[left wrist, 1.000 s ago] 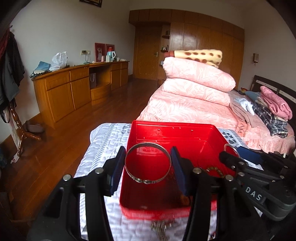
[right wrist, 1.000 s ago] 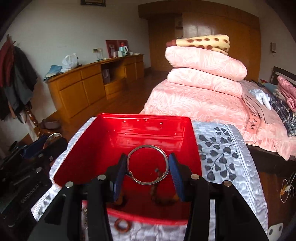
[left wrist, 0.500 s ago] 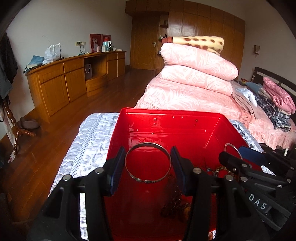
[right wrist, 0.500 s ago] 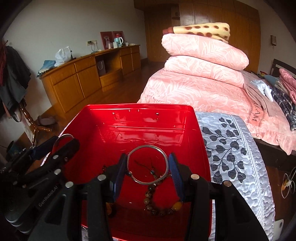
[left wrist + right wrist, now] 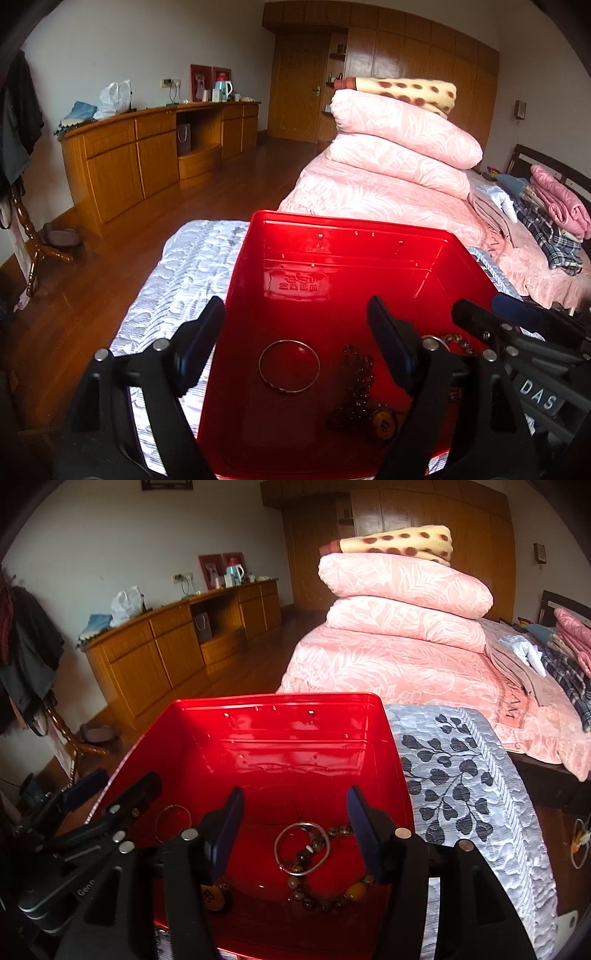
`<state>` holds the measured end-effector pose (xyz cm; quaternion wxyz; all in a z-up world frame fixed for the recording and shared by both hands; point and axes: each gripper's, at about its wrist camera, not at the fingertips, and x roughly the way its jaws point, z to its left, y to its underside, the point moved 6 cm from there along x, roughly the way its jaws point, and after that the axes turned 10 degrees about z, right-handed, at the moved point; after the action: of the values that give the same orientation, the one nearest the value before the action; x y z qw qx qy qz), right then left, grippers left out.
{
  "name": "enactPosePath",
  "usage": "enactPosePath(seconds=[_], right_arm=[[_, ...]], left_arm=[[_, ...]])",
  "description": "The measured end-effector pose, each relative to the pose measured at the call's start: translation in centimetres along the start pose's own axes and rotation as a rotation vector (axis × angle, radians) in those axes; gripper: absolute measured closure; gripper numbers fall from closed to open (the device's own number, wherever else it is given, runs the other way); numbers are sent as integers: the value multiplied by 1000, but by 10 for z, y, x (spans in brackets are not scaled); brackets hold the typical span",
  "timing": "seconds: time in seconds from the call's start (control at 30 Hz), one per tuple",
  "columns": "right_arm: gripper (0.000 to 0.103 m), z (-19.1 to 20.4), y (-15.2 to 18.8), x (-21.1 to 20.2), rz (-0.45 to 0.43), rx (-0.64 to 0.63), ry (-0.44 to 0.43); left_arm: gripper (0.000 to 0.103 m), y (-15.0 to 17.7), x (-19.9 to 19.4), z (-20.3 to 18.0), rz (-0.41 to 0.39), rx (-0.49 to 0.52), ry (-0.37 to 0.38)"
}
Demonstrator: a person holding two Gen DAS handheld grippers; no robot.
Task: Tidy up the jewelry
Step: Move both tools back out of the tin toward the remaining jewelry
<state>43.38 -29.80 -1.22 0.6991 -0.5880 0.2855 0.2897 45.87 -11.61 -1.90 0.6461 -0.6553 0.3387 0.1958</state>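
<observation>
1. A red tin box (image 5: 255,295) stands open on a silver-grey patterned bedspread (image 5: 184,273), with its far wall toward a pink quilted bed (image 5: 388,664)
2. The left gripper (image 5: 295,343) hangs over the box's near left part, its jaws opening wide with nothing pressed between them; a silver bangle (image 5: 289,365) lies flat on the box floor below the gap
3. The right gripper (image 5: 293,830) hangs over the box's near right part, its jaws also opening and clear of a second silver bangle (image 5: 301,848) that lies beneath them
4. That second bangle rests partly on a string of brown beads (image 5: 325,897) on the box floor
5. In the left view a dark bead bracelet (image 5: 356,387) with a round pendant lies just right of the first bangle, near the front wall
</observation>
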Motion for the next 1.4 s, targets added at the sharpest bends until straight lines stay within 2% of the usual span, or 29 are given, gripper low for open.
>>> enactPosePath(seconds=[0.17,0.37,0.57,0.7,0.8,0.9,1.1,1.23,1.4], right_arm=[[46,-11,2,-5,-26,31,-22],[46,-25,26,-31,-47,52,-43],[43,-19,93,-70,-36,16,-46],[43,-12,143,-77,20,14,-68],[43,-12,162,-81,33,30,-56],[43,-8,173,-85,32,8,-19],[45,-4,189,-80,68,0,-37],[51,0,189,-80,72,-18,-39],[60,5,182,-73,102,-26,-63]], left_arm=[[26,3,-16,5,-40,-18,-9],[26,23,-66,22,-107,-15,-44],[26,69,-108,35,-111,-8,-49],[30,107,-121,29,-74,18,-39],[33,134,-121,22,-28,25,-34],[33,153,-122,20,-14,19,-41],[35,176,-124,20,5,30,-44],[40,182,-121,17,23,38,-46],[40,181,-121,15,23,42,-41]])
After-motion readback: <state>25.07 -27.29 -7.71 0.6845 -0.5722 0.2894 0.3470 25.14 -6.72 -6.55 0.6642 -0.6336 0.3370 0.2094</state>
